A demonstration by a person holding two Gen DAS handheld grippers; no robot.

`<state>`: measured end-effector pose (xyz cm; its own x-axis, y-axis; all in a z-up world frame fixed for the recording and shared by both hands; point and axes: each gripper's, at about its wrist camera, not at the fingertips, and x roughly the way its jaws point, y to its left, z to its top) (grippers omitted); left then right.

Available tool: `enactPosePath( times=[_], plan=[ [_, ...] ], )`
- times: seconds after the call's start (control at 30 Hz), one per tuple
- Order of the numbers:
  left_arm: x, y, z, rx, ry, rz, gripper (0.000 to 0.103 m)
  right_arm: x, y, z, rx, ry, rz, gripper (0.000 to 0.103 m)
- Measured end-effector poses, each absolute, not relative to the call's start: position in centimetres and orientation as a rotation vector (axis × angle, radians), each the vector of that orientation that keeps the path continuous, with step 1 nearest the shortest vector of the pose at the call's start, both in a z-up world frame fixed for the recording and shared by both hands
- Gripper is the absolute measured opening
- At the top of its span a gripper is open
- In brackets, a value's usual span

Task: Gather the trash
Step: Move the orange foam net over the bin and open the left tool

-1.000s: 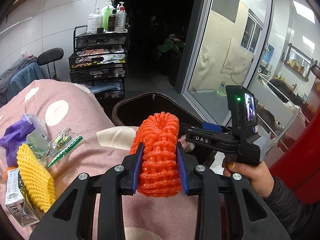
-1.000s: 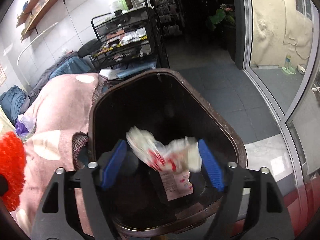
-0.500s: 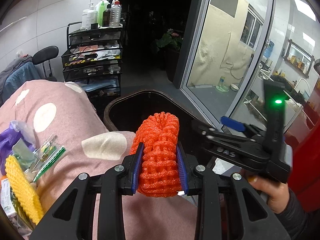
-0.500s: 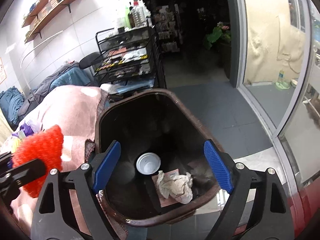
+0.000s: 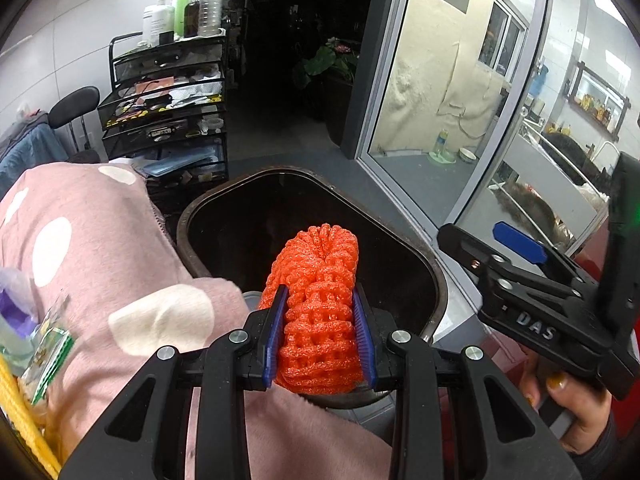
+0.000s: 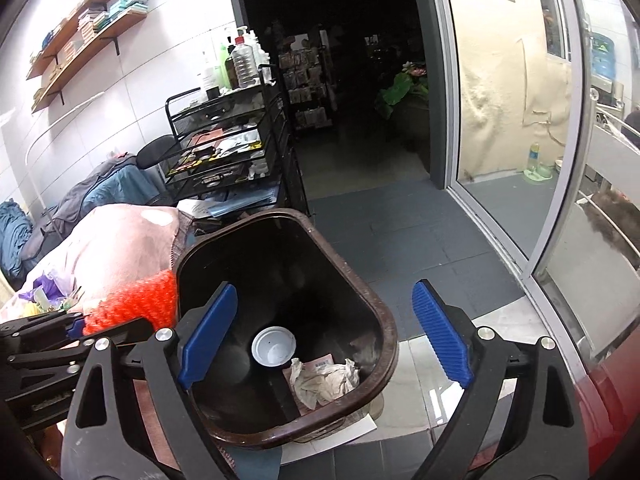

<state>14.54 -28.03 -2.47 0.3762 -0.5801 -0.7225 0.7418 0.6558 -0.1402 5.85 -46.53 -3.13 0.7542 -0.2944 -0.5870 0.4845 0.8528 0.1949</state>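
A pink blanket with white dots (image 5: pixel 100 248) is covering the bed, and along its left edge a yellow foam net (image 5: pixel 20 420), green-and-clear wrappers (image 5: pixel 50 354) and a purple bag (image 5: pixel 16 304) are lying on it. Just off the bed's right edge, a brown trash bin (image 6: pixel 384 320) is standing on the grey tiled floor (image 6: pixel 400 232).

Black wire cart (image 5: pixel 168 116), pump bottles (image 5: pixel 160 20)

Bright indoor light, dark doorway, fisheye-warped edges.

Orange foam net (image 5: pixel 318 304), fuzzy pink blanket (image 5: pixel 92 256), seemingly glossy plastic bin (image 6: pixel 384 312)
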Motion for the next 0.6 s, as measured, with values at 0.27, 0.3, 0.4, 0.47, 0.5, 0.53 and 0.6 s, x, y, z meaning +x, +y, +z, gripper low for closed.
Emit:
enactPosePath(
  times=[0.27,0.3,0.4,0.47,0.5,0.53,0.6],
  plan=[
    [14.9,-29.7,-2.9,0.250,0.827,-0.858,0.041,5.0,-47.7,-3.3,0.373,0.573,-0.466,0.092],
    [14.9,-29.9,-2.9,0.255,0.821,-0.855,0.045,5.1,-47.7,-3.3,0.376,0.573,-0.470,0.093],
    [14.9,-30.0,-2.7,0.228,0.803,-0.855,0.072,5.0,-48.0,-3.5,0.382,0.578,-0.475,0.094],
    [15.0,-30.1,-2.5,0.206,0.792,-0.863,0.084,4.9,-48.1,-3.6,0.384,0.579,-0.479,0.094],
    [15.0,-30.2,-2.4,0.203,0.787,-0.869,0.087,4.8,-48.1,-3.6,0.385,0.579,-0.480,0.094],
    [15.1,-30.3,-2.3,0.205,0.781,-0.875,0.092,4.8,-48.2,-3.7,0.387,0.581,-0.482,0.094],
    [14.8,-30.4,-2.3,0.216,0.755,-0.879,0.096,4.8,-48.3,-3.7,0.391,0.582,-0.484,0.094]
  ],
)
